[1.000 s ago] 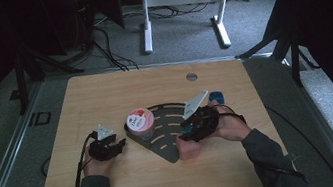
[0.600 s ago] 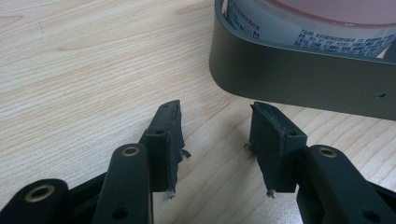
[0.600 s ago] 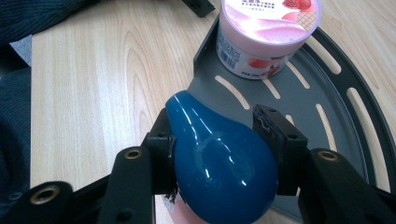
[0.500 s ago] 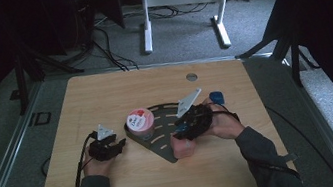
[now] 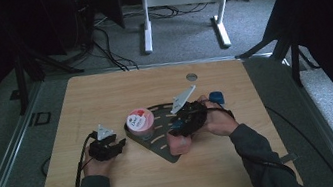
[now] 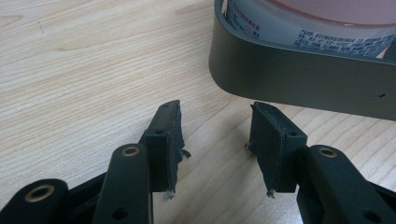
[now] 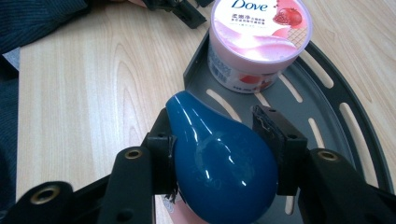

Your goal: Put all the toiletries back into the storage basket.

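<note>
My right gripper is shut on a glossy blue bulb-shaped object, held over the front part of a grey slotted fan-shaped tray. A pink Dove tub stands upright at the tray's corner, ahead of the jaws. In the high view the right gripper hovers over the tray, to the right of the tub. My left gripper rests on the table left of the tray. Its jaws stand open with nothing between them, close to the tray's wall.
A small blue object lies on the table right of the tray. Something pink shows just under the right gripper; I cannot tell what it is. A round grommet sits near the table's far edge. Bare wood surrounds the tray.
The right gripper has shifted a little to the left over the tray with the blue object in it. The left gripper has stayed put.
</note>
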### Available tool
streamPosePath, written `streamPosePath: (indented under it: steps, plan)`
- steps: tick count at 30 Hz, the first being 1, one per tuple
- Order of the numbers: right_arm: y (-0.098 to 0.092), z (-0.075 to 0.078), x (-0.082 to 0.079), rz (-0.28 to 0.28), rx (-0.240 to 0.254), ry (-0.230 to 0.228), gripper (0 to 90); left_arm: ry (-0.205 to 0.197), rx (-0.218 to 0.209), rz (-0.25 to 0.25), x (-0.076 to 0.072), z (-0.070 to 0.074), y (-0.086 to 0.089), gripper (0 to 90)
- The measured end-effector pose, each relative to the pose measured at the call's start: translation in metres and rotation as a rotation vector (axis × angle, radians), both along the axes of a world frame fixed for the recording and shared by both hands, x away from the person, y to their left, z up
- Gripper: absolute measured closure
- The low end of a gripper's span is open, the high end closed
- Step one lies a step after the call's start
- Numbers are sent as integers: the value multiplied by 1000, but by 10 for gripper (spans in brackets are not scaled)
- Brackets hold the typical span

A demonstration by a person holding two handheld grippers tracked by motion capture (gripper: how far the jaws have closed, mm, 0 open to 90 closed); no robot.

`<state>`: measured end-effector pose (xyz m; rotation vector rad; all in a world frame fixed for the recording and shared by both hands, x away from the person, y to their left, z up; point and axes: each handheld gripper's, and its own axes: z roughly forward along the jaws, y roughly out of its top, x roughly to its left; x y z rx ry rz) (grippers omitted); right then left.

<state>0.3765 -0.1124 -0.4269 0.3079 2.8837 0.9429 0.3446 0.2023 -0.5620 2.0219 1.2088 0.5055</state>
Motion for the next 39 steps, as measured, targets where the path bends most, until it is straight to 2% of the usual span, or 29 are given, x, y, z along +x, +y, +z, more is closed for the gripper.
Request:
streamPosePath:
  steps: [8,17,39]
  plan:
    - [7,0,6,-11,11,-1,540,0,-1,0,0,0,0,537]
    - [16,-2,13,-20,-8,-13,540,1,-2,-2,0,0,0,537]
    - [25,-5,38,-56,-12,1,542,0,1,-2,0,0,0,536]
